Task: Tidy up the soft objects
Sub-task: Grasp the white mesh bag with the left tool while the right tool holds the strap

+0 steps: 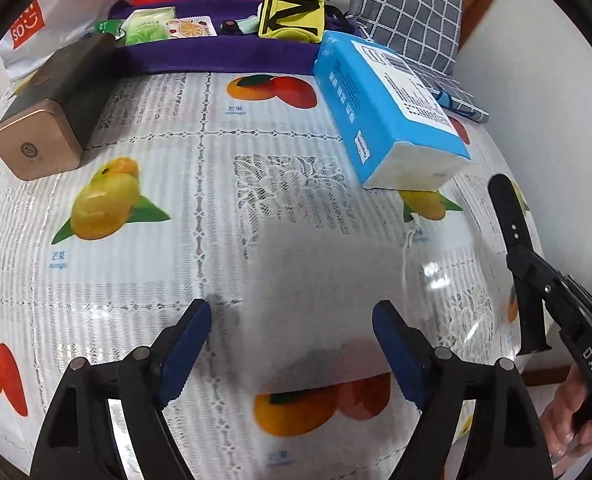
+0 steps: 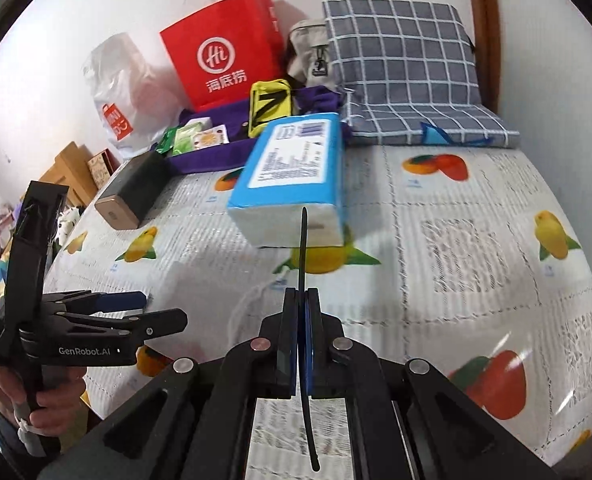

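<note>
The blue tissue pack [image 1: 388, 108] lay ahead-right of the left gripper's [image 1: 292, 336] wide, empty jaws, its long axis running away; the right gripper [image 2: 301, 344], jaws clamped on a thin black strap [image 2: 305, 280], sat nearer.

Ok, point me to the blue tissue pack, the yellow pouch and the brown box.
blue tissue pack [image 1: 380, 108], left wrist view, on its blue side face.
yellow pouch [image 1: 290, 14], left wrist view, on the black letter on its front.
brown box [image 1: 36, 148], left wrist view, on its near end face.

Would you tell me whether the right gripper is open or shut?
Shut: the right gripper has its blue pads pressed onto a thin black strap.
</note>
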`<move>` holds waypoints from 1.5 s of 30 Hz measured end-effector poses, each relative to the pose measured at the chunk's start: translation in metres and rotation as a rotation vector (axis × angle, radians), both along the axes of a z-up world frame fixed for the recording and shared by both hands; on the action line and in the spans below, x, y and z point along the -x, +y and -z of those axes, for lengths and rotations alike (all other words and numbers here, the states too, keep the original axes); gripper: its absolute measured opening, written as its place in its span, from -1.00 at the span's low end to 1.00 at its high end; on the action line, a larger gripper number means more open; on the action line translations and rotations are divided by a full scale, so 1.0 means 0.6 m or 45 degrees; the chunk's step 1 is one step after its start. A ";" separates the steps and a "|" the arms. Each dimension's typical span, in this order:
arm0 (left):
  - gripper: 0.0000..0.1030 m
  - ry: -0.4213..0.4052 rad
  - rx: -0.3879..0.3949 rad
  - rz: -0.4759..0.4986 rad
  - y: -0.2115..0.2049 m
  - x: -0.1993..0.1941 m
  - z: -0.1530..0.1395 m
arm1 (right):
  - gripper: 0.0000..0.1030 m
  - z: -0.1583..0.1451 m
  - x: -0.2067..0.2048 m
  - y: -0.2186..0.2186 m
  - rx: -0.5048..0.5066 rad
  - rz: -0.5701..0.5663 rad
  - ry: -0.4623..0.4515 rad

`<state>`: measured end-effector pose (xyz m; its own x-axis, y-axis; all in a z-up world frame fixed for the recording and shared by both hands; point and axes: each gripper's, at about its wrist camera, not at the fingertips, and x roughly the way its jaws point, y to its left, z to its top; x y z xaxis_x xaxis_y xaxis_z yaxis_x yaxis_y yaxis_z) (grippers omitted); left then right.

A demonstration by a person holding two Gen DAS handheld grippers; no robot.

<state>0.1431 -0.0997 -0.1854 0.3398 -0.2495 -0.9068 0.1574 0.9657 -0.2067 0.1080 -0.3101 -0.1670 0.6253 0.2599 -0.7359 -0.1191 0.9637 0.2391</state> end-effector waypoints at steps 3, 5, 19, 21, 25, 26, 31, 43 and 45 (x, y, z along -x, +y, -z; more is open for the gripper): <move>0.89 0.010 -0.018 -0.002 -0.014 -0.002 0.003 | -0.94 0.005 -0.001 -0.013 -0.025 0.010 0.005; 0.91 -0.002 -0.051 0.000 -0.028 -0.002 0.005 | -0.94 0.007 -0.001 -0.019 -0.032 0.012 0.001; 1.00 -0.126 -0.277 0.061 -0.107 -0.011 0.021 | -0.94 0.034 -0.010 -0.042 -0.046 0.022 0.050; 0.93 -0.143 -0.281 0.060 -0.112 -0.014 0.022 | -0.94 0.036 -0.012 -0.042 -0.045 0.024 0.056; 0.50 -0.189 -0.278 0.119 -0.128 -0.010 0.014 | -0.94 0.037 -0.016 -0.038 -0.042 0.020 0.064; 0.33 -0.198 -0.276 0.135 -0.132 -0.009 0.011 | -0.94 0.037 -0.018 -0.036 -0.040 0.019 0.067; -0.44 -0.213 -0.256 0.162 -0.126 -0.004 0.000 | -0.94 0.035 -0.019 -0.032 -0.030 0.018 0.076; -0.81 -0.115 -0.165 0.021 -0.026 -0.018 -0.011 | -0.94 0.008 -0.013 0.009 0.009 -0.022 0.061; -0.81 -0.117 -0.167 -0.001 -0.008 -0.017 -0.017 | -0.94 0.002 -0.014 0.025 0.022 -0.048 0.056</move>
<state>0.1535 -0.1047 -0.1752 0.4232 -0.1306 -0.8966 0.1691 0.9836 -0.0635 0.1164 -0.2950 -0.1685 0.5822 0.2698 -0.7669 -0.1454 0.9627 0.2283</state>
